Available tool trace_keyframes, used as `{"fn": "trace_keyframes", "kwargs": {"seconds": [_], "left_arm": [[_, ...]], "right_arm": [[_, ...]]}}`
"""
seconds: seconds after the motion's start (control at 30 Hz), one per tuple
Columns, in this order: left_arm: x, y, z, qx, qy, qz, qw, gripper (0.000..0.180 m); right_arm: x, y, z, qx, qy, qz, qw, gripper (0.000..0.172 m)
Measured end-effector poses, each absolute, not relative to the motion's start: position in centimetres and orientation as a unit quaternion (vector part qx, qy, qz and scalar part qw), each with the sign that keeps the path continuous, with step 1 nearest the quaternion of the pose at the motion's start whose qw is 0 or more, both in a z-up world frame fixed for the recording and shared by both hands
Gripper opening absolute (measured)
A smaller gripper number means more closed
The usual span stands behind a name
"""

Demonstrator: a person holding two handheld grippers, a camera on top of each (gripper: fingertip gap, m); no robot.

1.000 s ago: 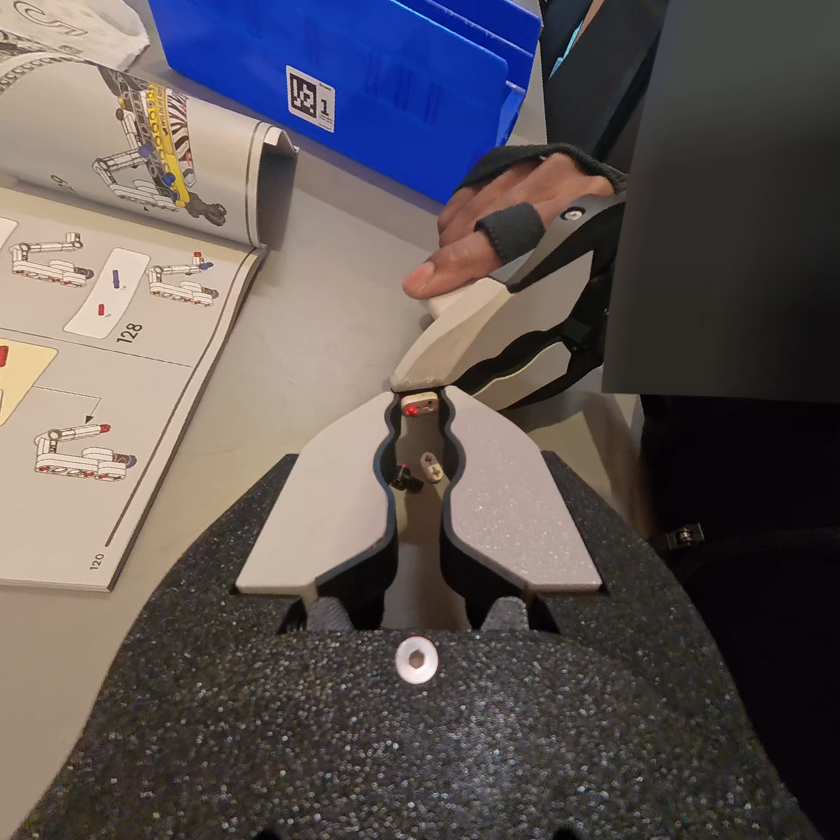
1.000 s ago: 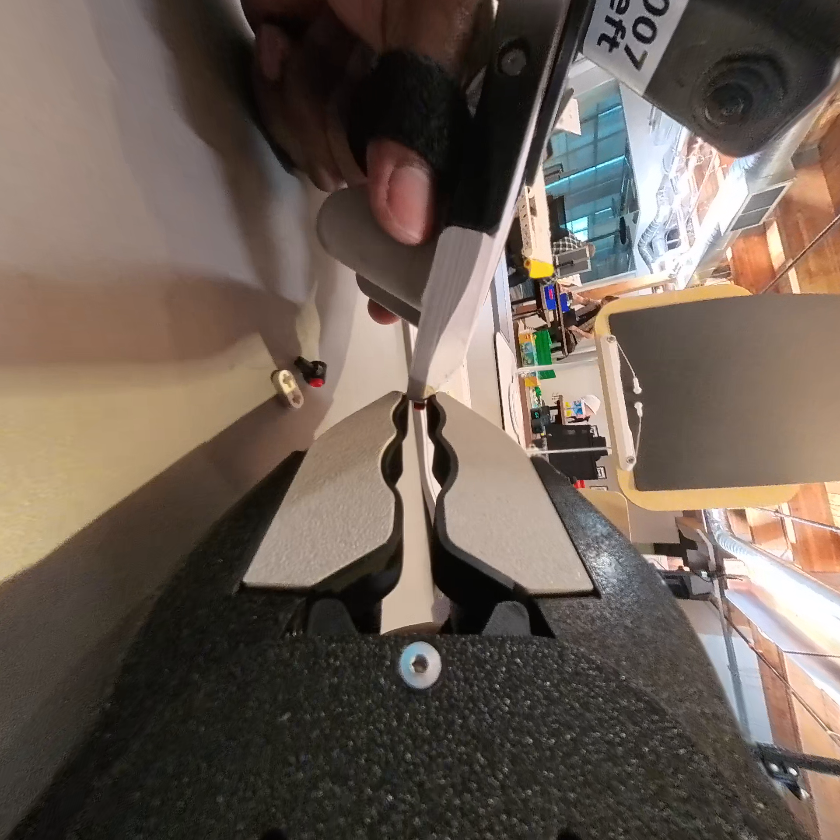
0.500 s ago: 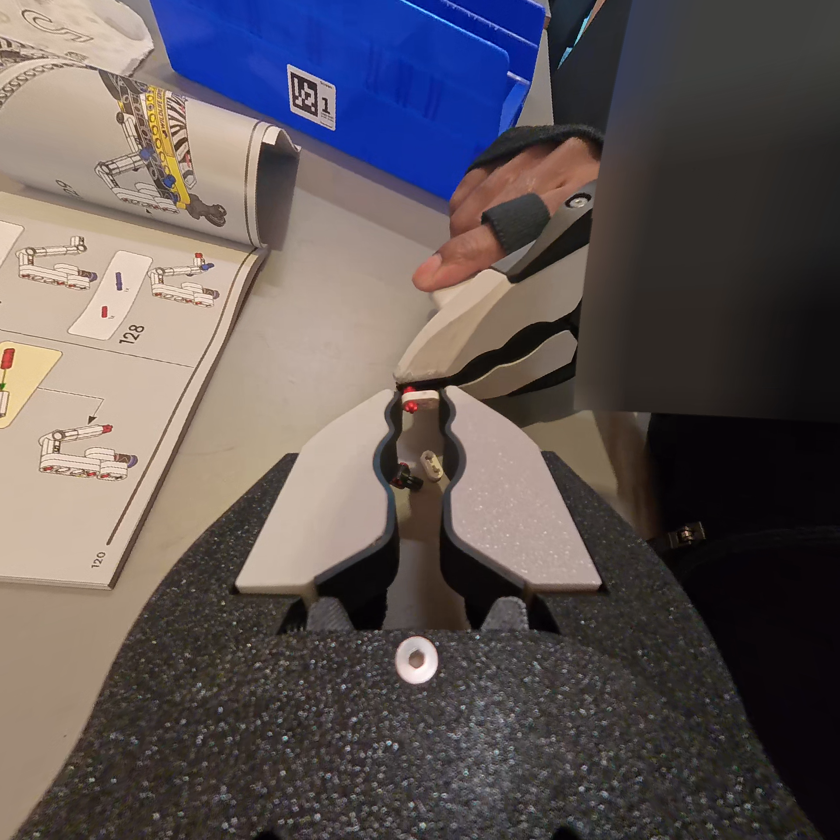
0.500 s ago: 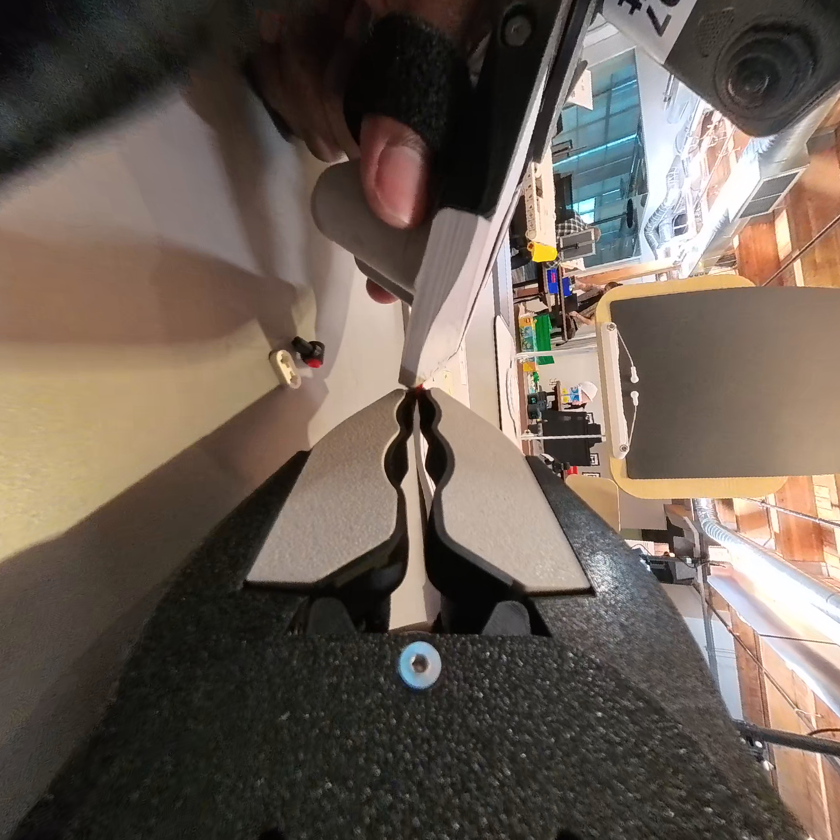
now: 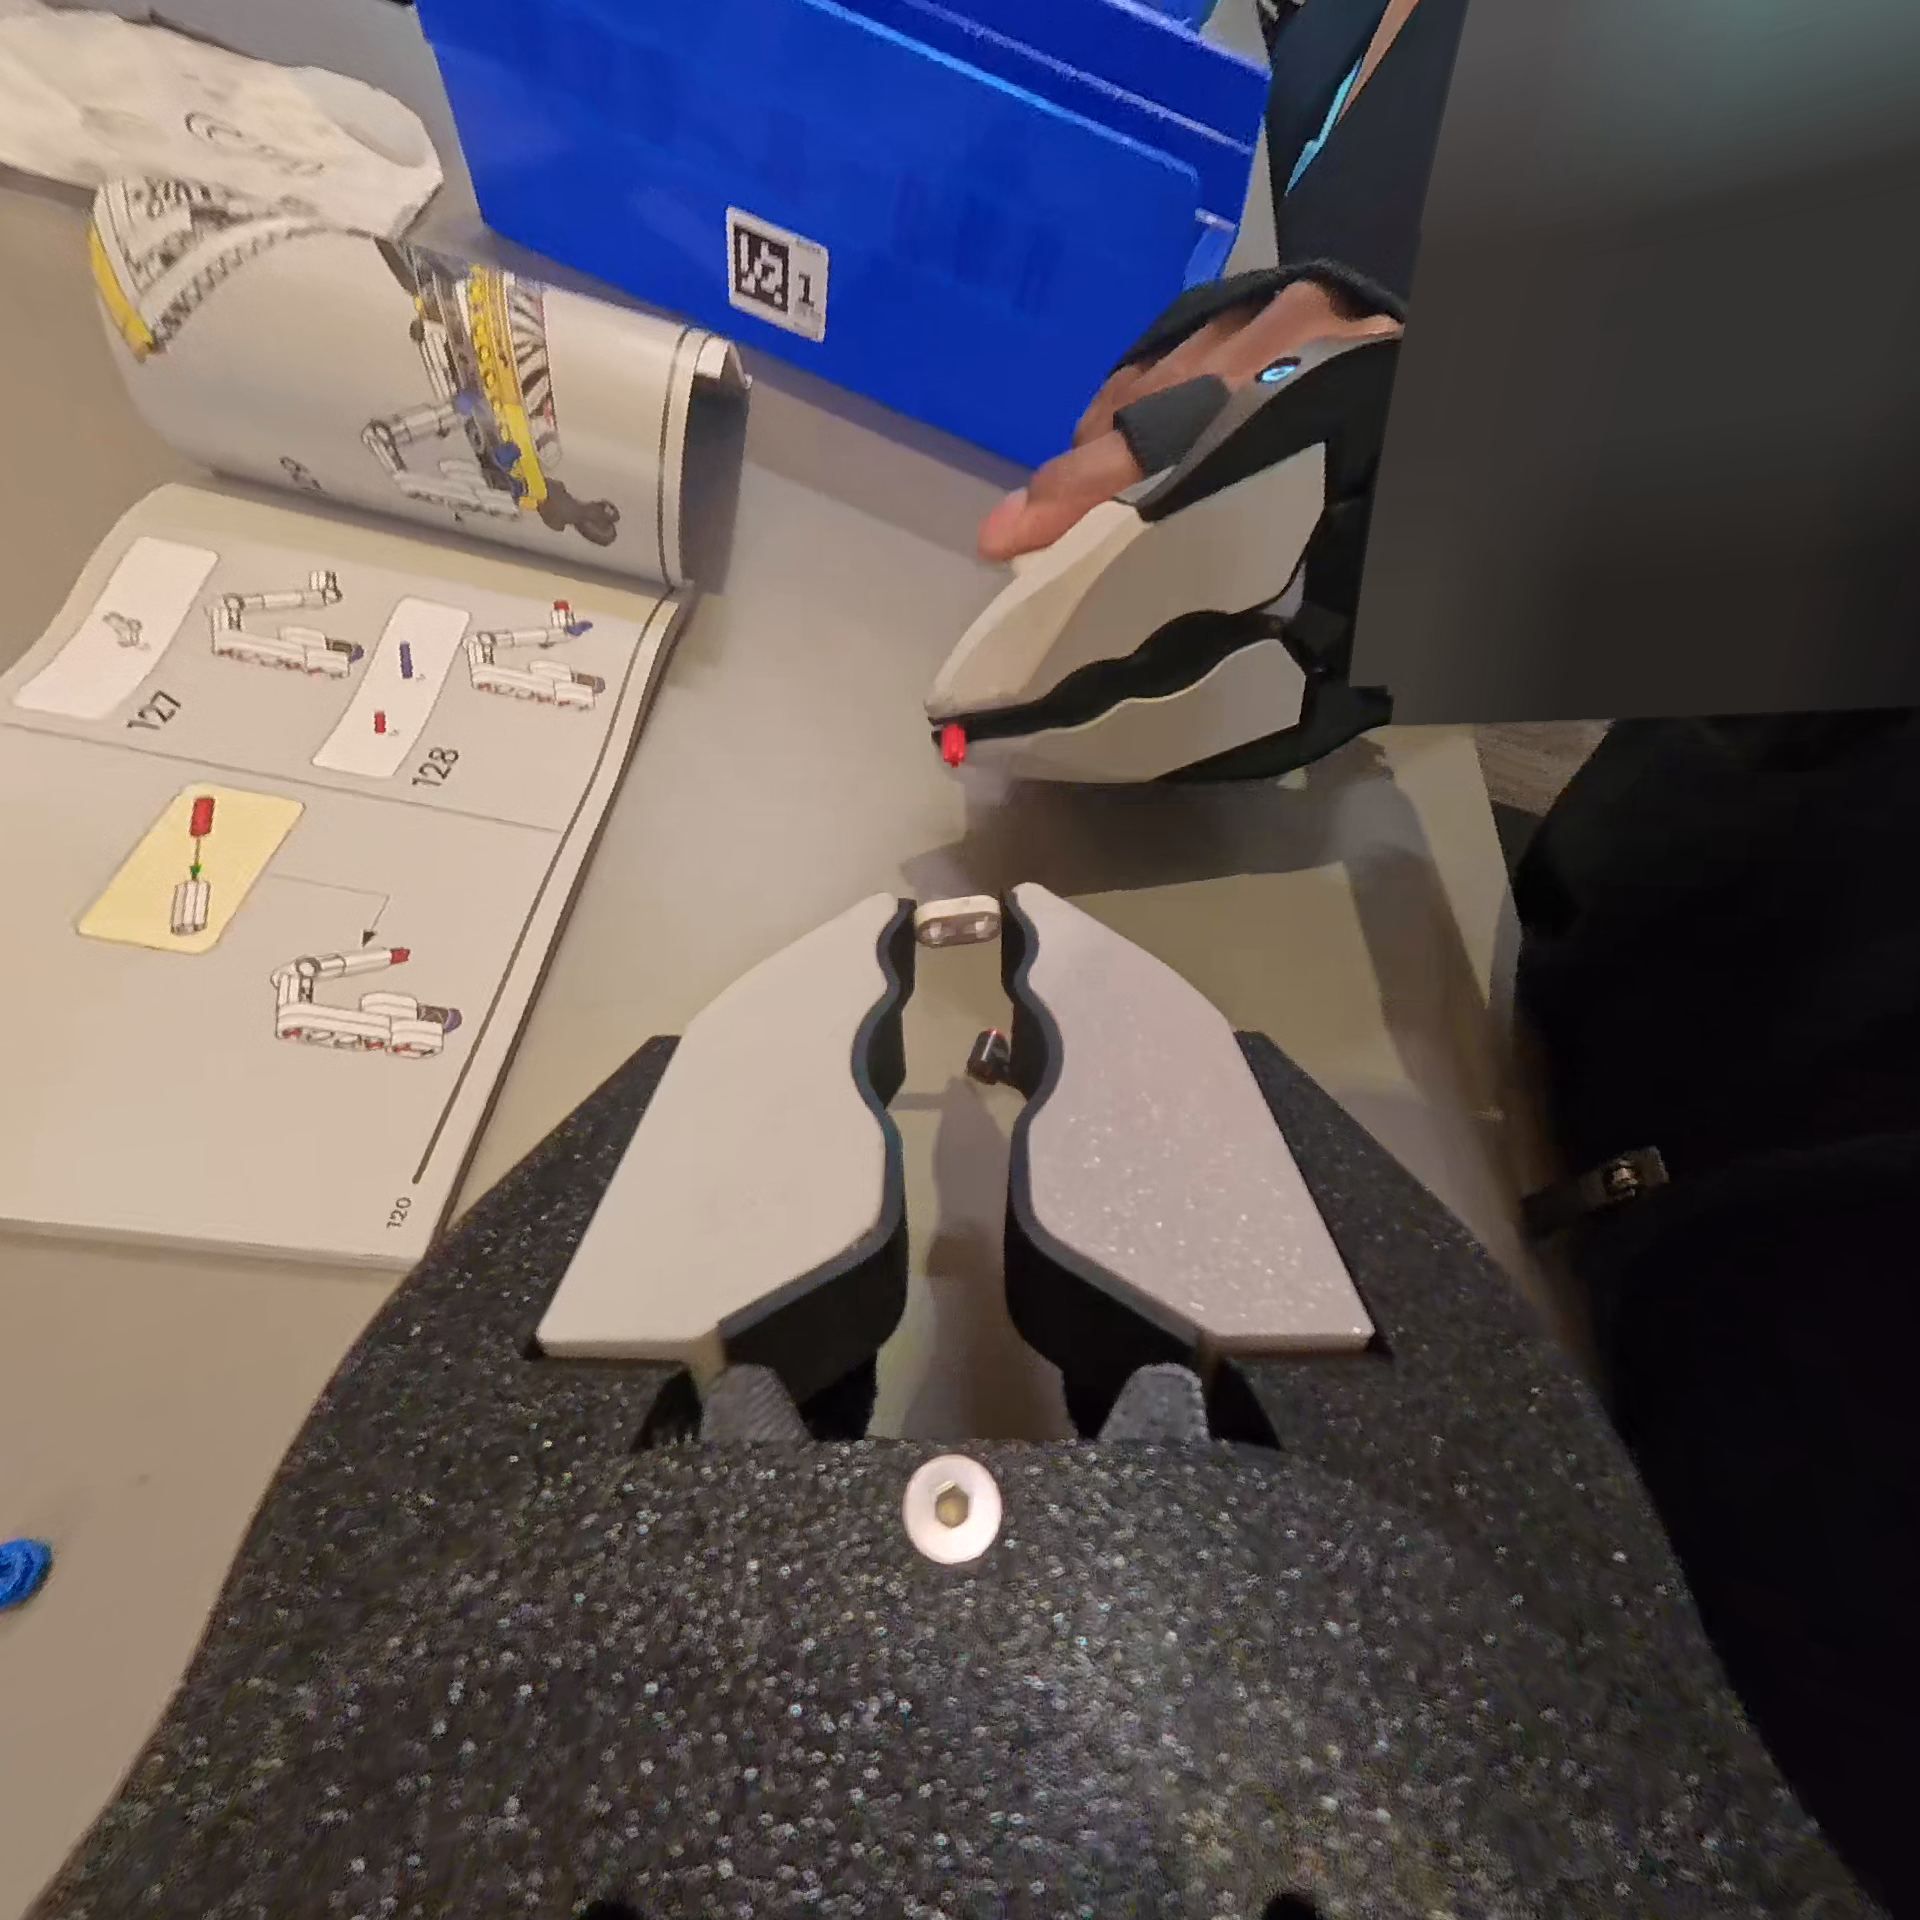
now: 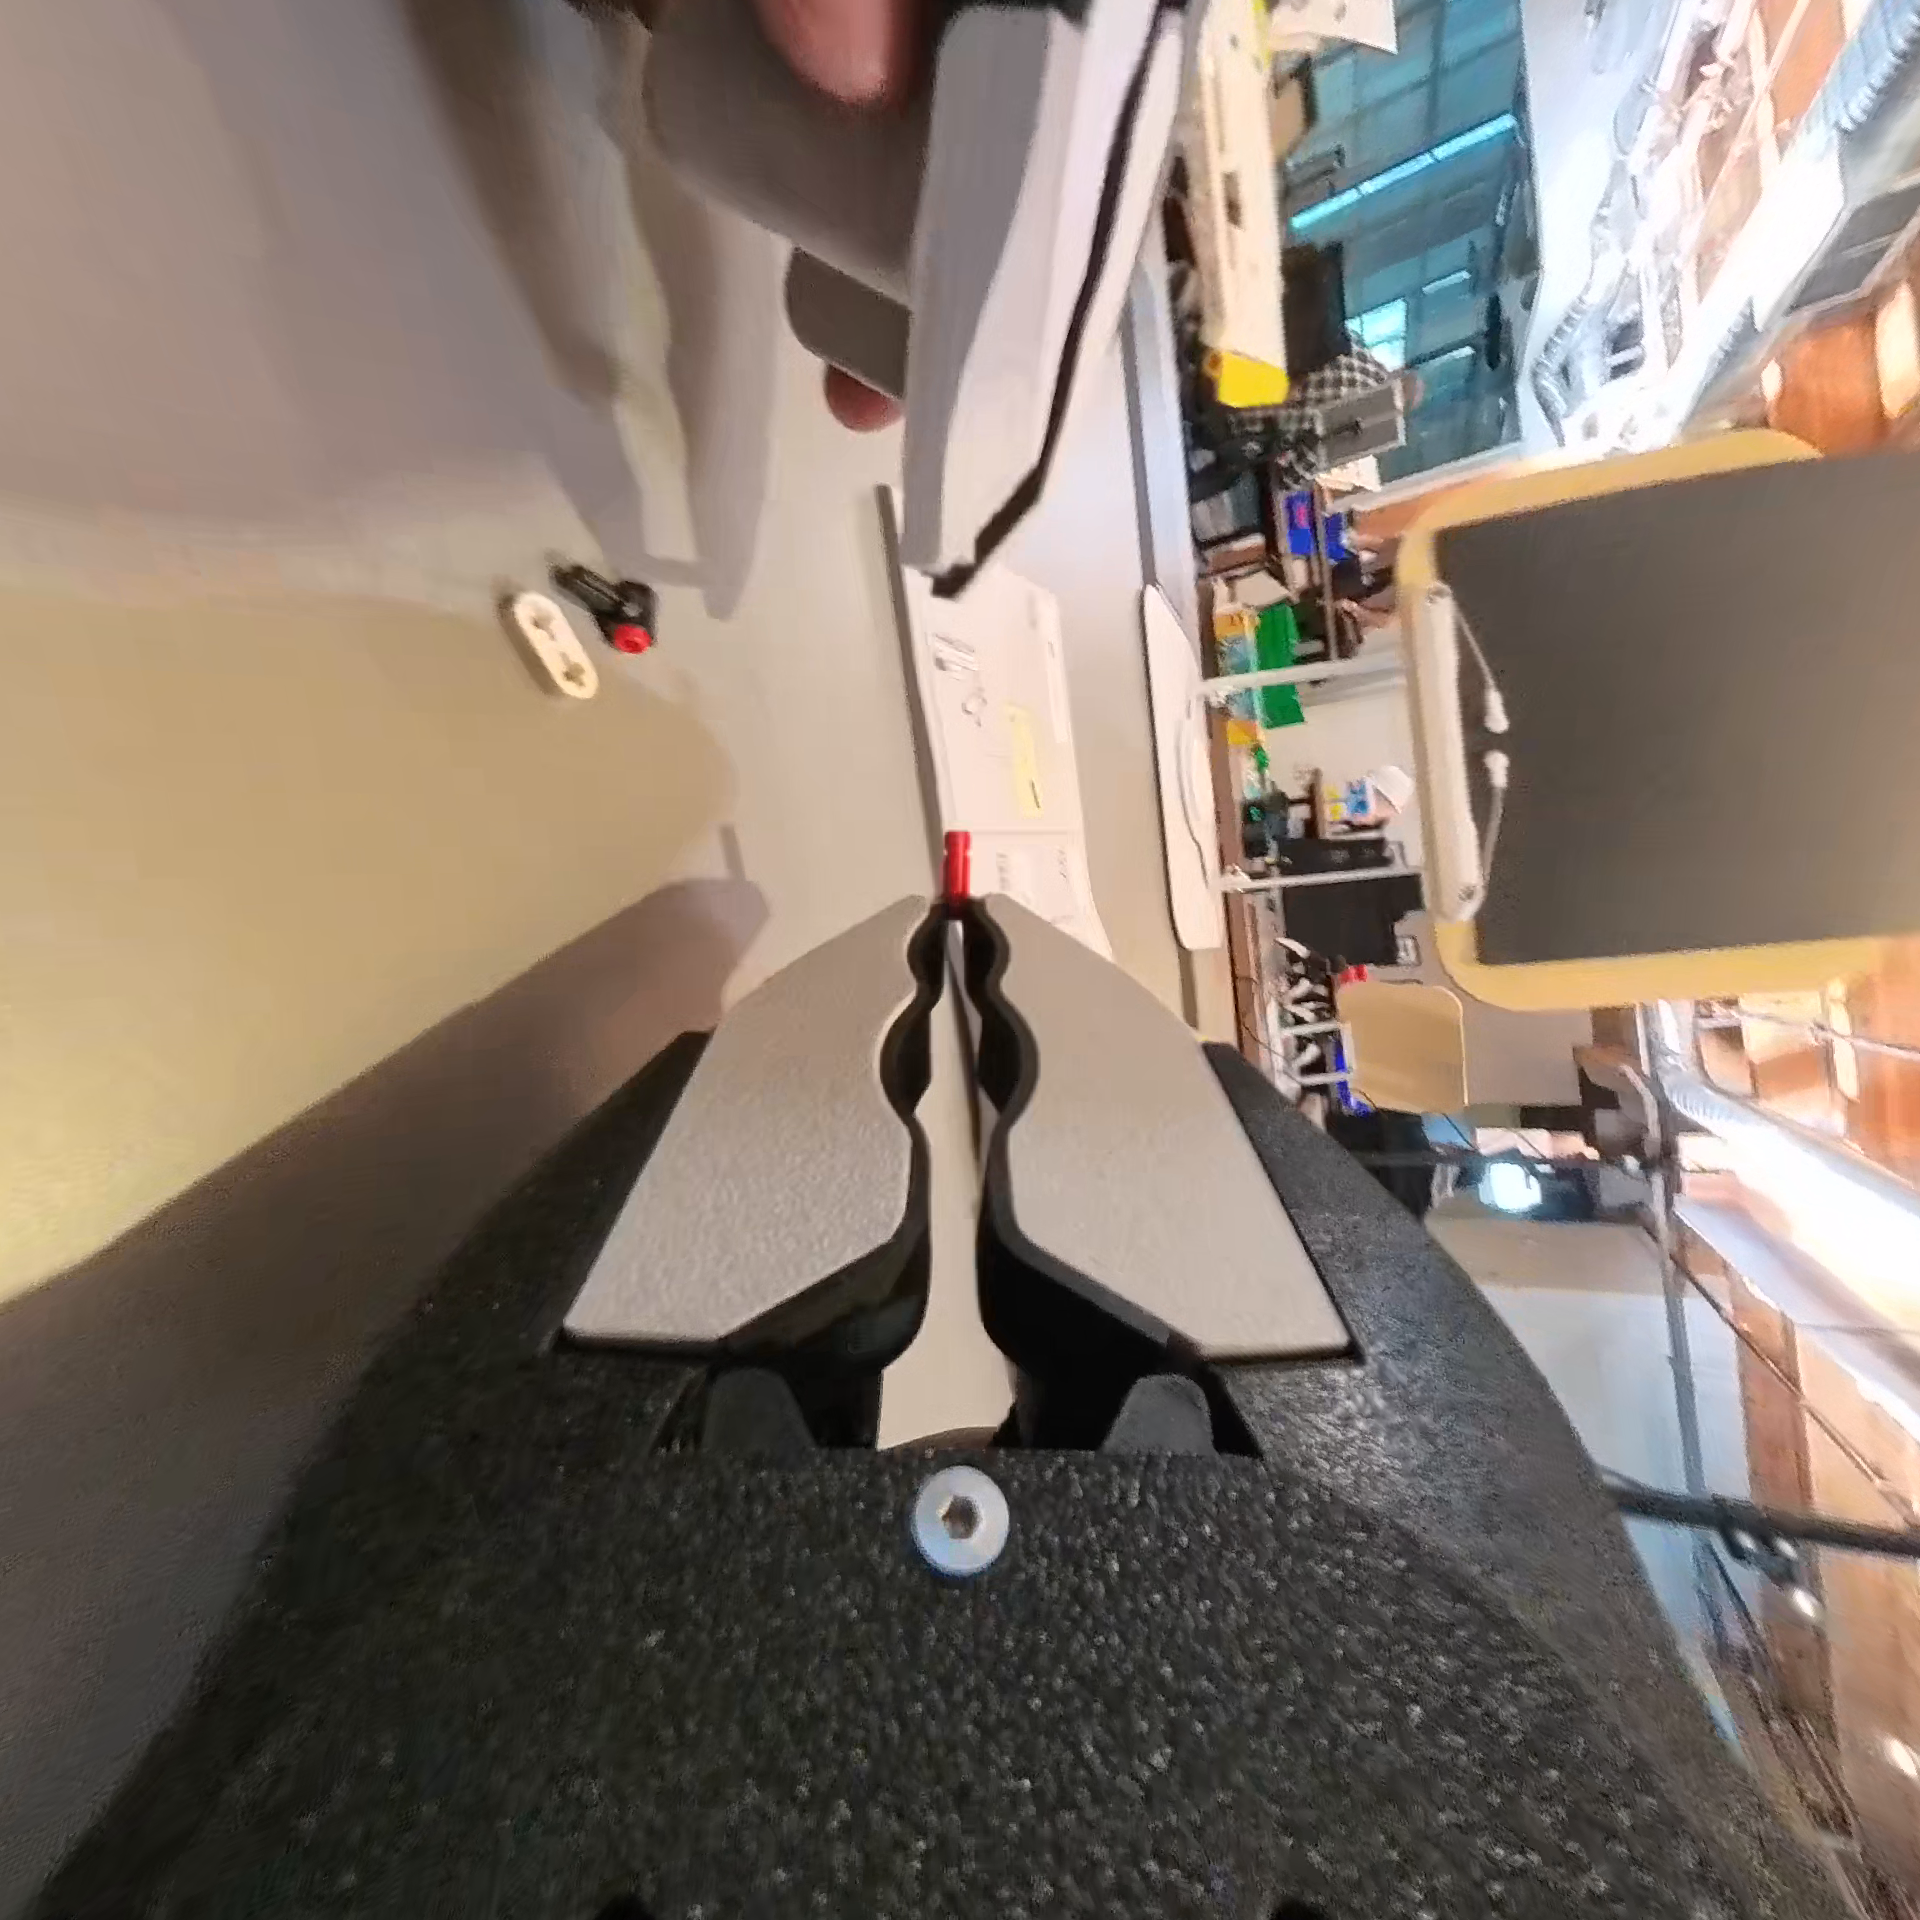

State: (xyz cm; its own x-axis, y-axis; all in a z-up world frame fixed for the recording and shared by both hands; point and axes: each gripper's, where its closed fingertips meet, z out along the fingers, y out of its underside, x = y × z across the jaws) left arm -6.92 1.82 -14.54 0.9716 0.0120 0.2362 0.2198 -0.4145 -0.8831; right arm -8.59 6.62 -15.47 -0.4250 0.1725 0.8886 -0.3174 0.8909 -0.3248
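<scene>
Small red pin (image 6: 954, 862) clamped at the tips of the right gripper (image 6: 956, 914), jutting forward above the grey table (image 5: 810, 665). White two-hole link (image 5: 957, 921) pinched end to end between the left gripper (image 5: 954, 923) fingertips. Black-and-red pin (image 5: 987, 1055) on the table below. Open instruction booklet (image 5: 312, 831) to the left, blue bin (image 5: 831, 156) behind.

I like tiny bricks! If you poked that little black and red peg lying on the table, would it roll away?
Probably yes. The black and red peg looks round and lies on its side on the smooth table, so a sideways poke should roll it. It looks tiny and light. The white two-hole piece right beside it looks flat, so it would likely slide instead.
</scene>
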Motion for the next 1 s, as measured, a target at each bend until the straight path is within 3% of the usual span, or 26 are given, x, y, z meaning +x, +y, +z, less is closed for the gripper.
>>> {"fn": "trace_keyframes", "kwargs": {"seconds": [0.23,0.47,0.57,0.7,1.0], "left_arm": [[-6.3,4.7,-10.7,-0.822,-0.022,-0.076,0.564,0.016],[-4.6,16.5,-3.7,-0.804,0.09,-0.047,0.585,0.016],[-4.3,23.5,-2.0,-0.796,0.13,-0.021,0.592,0.017],[-5.0,30.3,-4.4,-0.823,0.137,-0.005,0.551,0.018],[-5.9,30.4,-6.4,-0.83,0.121,-0.001,0.545,0.034]], "right_arm": [[-7.3,11.9,-11.4,-0.036,-0.769,0.159,0.618,0.004],[-3.2,24.6,-3.7,-0.149,-0.667,0.037,0.729,0.004],[-3.5,31.5,-4.8,-0.223,-0.666,-0.01,0.711,0.004],[-3.5,36.1,-7.2,-0.294,-0.672,-0.005,0.679,0.021],[-2.1,36.0,-8.7,-0.34,-0.686,0.064,0.64,0.026]]}}
